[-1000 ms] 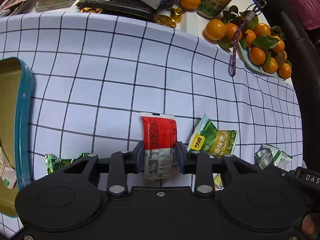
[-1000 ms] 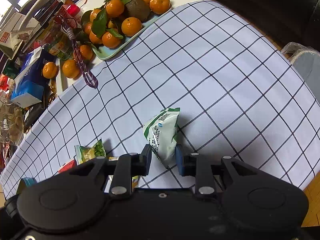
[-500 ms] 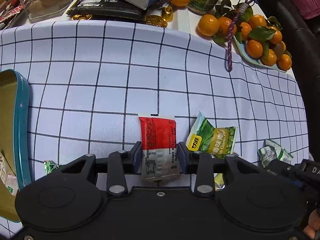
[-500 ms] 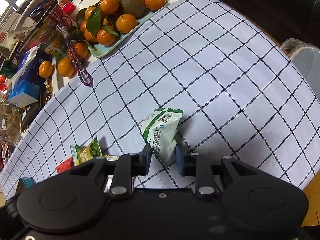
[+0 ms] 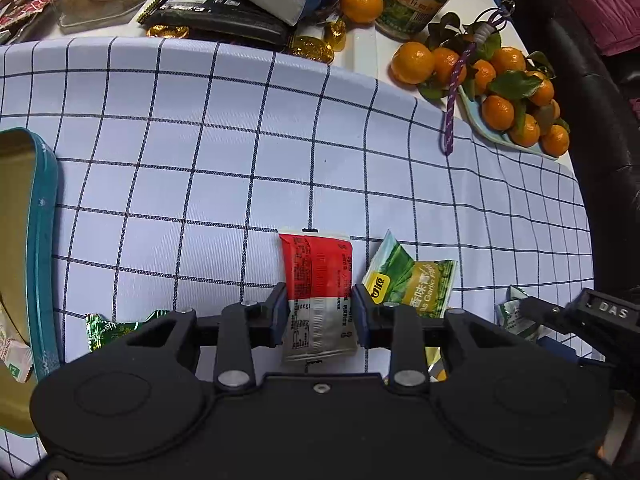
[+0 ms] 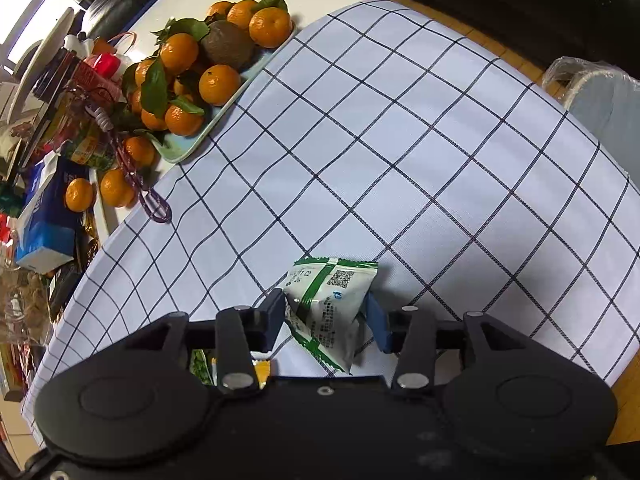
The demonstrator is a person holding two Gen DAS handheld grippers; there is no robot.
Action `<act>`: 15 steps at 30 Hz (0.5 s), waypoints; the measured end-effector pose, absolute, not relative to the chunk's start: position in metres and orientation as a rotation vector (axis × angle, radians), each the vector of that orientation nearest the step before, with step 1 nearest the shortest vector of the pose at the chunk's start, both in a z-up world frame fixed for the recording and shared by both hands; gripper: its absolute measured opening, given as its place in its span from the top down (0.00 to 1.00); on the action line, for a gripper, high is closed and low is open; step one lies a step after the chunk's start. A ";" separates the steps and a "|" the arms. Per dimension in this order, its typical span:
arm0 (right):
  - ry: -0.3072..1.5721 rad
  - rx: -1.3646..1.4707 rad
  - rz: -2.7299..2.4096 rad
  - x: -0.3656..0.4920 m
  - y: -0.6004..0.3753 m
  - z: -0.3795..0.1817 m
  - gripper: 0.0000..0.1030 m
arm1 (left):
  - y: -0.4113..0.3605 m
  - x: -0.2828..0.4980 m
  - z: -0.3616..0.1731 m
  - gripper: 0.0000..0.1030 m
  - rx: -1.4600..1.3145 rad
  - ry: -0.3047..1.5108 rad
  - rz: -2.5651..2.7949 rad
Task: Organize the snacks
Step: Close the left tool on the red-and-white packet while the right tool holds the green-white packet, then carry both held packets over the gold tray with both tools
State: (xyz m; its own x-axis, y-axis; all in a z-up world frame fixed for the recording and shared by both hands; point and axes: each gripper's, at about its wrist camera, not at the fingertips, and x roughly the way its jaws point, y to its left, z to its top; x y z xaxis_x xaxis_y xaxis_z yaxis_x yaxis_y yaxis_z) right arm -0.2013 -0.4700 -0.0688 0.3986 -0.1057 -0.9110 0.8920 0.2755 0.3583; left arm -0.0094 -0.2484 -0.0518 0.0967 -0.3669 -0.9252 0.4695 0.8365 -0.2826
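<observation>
The checked tablecloth (image 5: 224, 152) is filling both views, and the open teal tin (image 5: 42, 240) is sitting at its left edge with a small white packet (image 5: 14, 354) inside. The tray of tangerines (image 6: 188, 80) is sitting off the cloth's far corner. The left gripper (image 5: 319, 312) is clamping the red and white snack packet (image 5: 318, 292) between its pads, out over the middle of the cloth. Just right of it, the green and yellow garlic-pea packet (image 5: 412, 284) is lying flat; a green candy wrapper (image 5: 116, 328) is lying near the tin. The right gripper (image 6: 326, 316) is pinching the crumpled white and green snack packet (image 6: 328, 304), jaws fairly wide around it, close above the cloth.
</observation>
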 end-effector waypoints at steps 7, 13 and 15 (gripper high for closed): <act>0.930 1.013 -0.842 -0.185 -0.464 -0.072 0.51 | -0.245 -0.009 -0.043 0.60 0.071 1.331 -0.636; 0.951 0.953 -0.876 -0.178 -0.459 -0.072 0.54 | -0.238 -0.007 -0.034 0.60 0.054 1.321 -0.639; 0.952 0.951 -0.888 -0.179 -0.459 -0.070 0.54 | -0.235 -0.006 -0.031 0.60 0.051 1.317 -0.639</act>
State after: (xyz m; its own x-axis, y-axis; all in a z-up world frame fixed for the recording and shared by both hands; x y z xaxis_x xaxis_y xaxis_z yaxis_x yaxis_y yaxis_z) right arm -0.1786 -0.4588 -0.0701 0.3214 -0.1877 -0.9282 0.9130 0.3217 0.2510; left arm -0.0064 -0.2353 -0.0312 0.1073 -0.4059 -0.9076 0.4621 0.8286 -0.3160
